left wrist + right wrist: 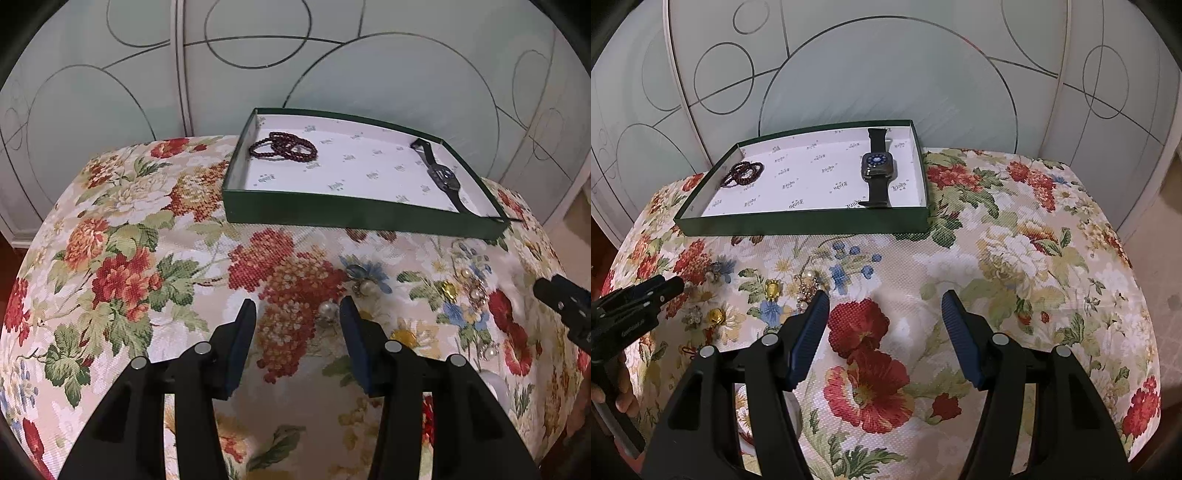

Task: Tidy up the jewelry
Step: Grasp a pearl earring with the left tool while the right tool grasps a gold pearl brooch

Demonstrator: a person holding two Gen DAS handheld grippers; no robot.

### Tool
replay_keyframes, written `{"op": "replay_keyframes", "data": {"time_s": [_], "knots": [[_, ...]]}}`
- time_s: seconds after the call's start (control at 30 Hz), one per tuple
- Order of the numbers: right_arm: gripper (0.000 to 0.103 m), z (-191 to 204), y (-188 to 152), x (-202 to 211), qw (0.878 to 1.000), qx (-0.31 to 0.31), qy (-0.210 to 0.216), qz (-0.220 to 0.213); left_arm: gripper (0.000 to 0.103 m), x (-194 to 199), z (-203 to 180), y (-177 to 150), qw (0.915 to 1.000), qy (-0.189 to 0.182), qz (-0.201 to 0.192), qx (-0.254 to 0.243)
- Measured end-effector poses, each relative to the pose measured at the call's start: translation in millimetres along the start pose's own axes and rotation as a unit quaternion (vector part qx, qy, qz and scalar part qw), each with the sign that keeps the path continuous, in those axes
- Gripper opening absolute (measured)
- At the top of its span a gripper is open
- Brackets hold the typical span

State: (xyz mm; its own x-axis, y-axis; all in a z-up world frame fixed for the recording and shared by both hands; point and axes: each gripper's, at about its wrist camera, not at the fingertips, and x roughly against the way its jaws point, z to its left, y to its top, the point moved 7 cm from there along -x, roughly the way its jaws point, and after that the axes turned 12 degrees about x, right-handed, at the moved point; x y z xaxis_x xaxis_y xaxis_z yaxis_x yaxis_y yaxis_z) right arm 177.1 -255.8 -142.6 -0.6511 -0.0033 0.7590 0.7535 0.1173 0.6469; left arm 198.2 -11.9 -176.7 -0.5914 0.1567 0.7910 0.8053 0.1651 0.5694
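Jewelry lies in two groups. Already in the green box (798,225), on its white printed liner: a dark red bead bracelet (284,147) coiled at the far left corner, and a black smartwatch (877,168) laid flat along the right side.

Loose pieces remain on the floral cloth of the surface (1015,258), just before the box's near wall: a pearl earring (328,309), a blue-stoned pearl piece (358,280), a gold charm (772,288), a gold bell (716,315), and a pearl-and-chain tangle (809,284). We find them hard to separate from the busy pattern.

Our left claw (297,317) is released, jaws spread wide, with the pearl earring lying between the tips, nearer the right finger. Our right claw (884,308) is likewise released and empty, over a red flower, with the chain tangle just beside its left finger.

We judge these pieces light, small and hard; round pearls likely to roll or squirt from the pads, chains limp and prone to snag. Better to pinch at a setting or metal stem than across a bead. The woven cloth should give some grip underneath.
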Motion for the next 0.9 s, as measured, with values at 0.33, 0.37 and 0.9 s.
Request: {"op": "replay_keyframes", "data": {"time_s": [0.33, 0.37, 0.9], "knots": [[0.063, 0.5, -4.1, -4.9, 1.000, -0.007, 0.008, 0.008, 0.039, -12.6, 0.9, -3.5, 0.9999, 0.002, 0.011, 0.000], [0.063, 1.3, -4.4, -5.5, 1.000, -0.006, 0.009, 0.009, 0.029, -12.7, -0.1, -3.6, 0.9999, 0.000, 0.012, -0.004], [0.063, 8.2, -9.2, -11.1, 1.000, 0.000, 0.014, 0.016, 0.015, -12.9, 1.6, 1.2, 0.9997, 0.009, 0.004, -0.020]]}}
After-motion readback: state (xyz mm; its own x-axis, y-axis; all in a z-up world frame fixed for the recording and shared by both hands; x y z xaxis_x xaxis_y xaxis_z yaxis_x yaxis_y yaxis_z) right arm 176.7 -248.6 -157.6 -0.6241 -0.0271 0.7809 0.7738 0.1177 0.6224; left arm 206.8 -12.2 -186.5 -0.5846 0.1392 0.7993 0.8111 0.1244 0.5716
